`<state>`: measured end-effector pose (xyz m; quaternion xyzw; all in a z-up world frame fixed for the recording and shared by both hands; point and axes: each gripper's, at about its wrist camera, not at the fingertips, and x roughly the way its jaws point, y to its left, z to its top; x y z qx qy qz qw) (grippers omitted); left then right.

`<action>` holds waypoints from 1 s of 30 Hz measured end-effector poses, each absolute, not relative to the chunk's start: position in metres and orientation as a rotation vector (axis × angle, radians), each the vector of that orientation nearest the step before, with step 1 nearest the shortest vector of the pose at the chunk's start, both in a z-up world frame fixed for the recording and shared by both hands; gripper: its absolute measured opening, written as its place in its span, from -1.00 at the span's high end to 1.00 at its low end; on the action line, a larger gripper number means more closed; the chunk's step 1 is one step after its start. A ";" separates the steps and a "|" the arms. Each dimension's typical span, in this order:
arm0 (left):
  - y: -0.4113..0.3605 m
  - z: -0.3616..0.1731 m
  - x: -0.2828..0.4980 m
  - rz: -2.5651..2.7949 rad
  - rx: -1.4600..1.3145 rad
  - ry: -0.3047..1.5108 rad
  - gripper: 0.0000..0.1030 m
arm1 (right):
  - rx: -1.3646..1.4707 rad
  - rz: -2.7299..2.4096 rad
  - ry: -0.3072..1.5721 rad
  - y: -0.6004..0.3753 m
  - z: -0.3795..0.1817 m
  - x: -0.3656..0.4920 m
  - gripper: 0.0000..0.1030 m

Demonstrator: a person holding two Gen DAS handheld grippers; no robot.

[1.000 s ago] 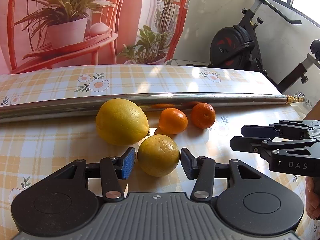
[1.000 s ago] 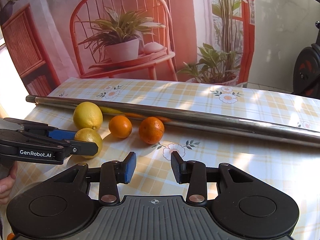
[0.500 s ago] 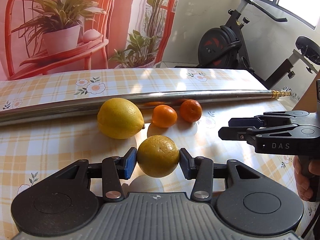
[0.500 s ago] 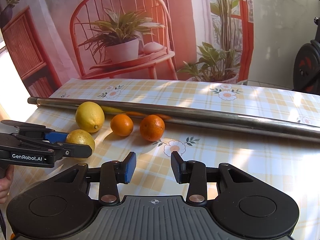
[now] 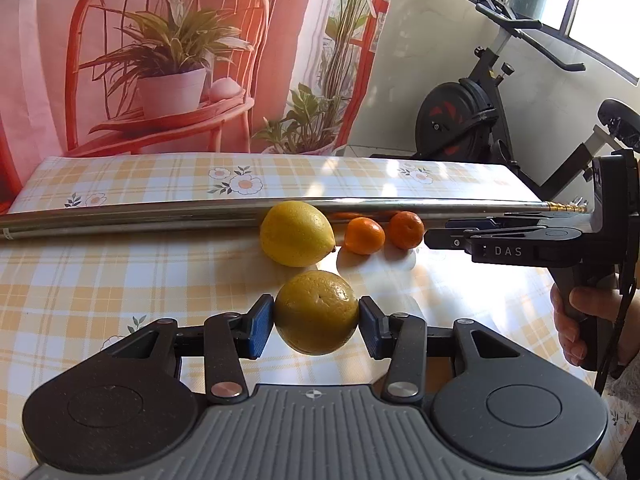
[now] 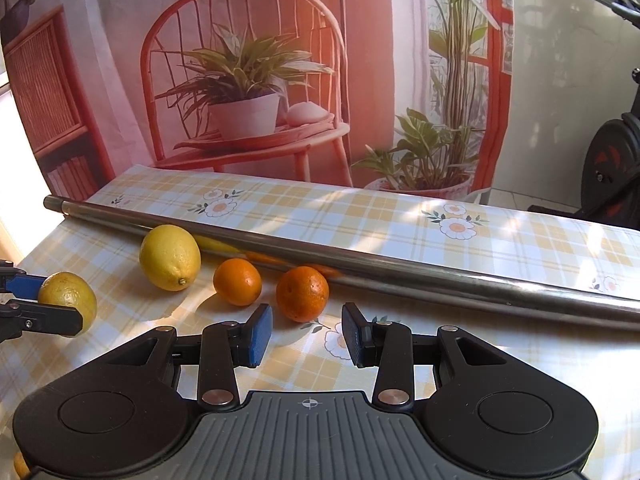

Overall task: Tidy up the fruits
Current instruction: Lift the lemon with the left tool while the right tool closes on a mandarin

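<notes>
My left gripper (image 5: 316, 326) is shut on a dull yellow lemon (image 5: 316, 312) and holds it above the checked tablecloth; the same lemon shows in the right wrist view (image 6: 68, 300) between the left gripper's fingers (image 6: 44, 316). A bigger bright lemon (image 5: 296, 234) (image 6: 170, 257) and two small oranges (image 5: 364, 236) (image 5: 406, 229) lie in a row against a long metal pole (image 5: 160, 216). My right gripper (image 6: 306, 338) is open and empty, just in front of the right orange (image 6: 302, 293); the other orange (image 6: 237, 281) lies left of it.
The metal pole (image 6: 400, 268) runs across the whole table behind the fruit. The table's far edge meets a printed backdrop (image 6: 240, 80). An exercise bike (image 5: 480, 120) stands beyond the table's right end. My right gripper (image 5: 520, 240) and the hand holding it sit at the right.
My left gripper closed on the dull lemon and lifted it back from the row. My right gripper moved forward toward the right orange.
</notes>
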<state>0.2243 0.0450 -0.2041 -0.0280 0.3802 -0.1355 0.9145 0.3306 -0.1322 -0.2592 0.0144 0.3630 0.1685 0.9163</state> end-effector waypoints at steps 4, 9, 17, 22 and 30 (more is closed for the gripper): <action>0.047 -0.201 0.221 -0.287 -0.070 0.781 0.06 | 0.046 0.351 0.752 -0.127 -0.266 0.343 0.30; 0.048 -0.202 0.214 -0.304 -0.086 0.782 0.07 | 0.011 0.344 0.760 -0.116 -0.274 0.357 0.30; 0.045 -0.203 0.208 -0.348 -0.080 0.787 0.06 | 0.009 0.350 0.782 -0.112 -0.283 0.364 0.35; 0.037 -0.203 0.203 -0.379 -0.062 0.791 0.06 | 0.024 0.350 0.772 -0.118 -0.279 0.353 0.37; 0.016 -0.210 0.191 -0.464 -0.001 0.829 0.06 | 0.071 0.396 0.757 -0.131 -0.262 0.319 0.37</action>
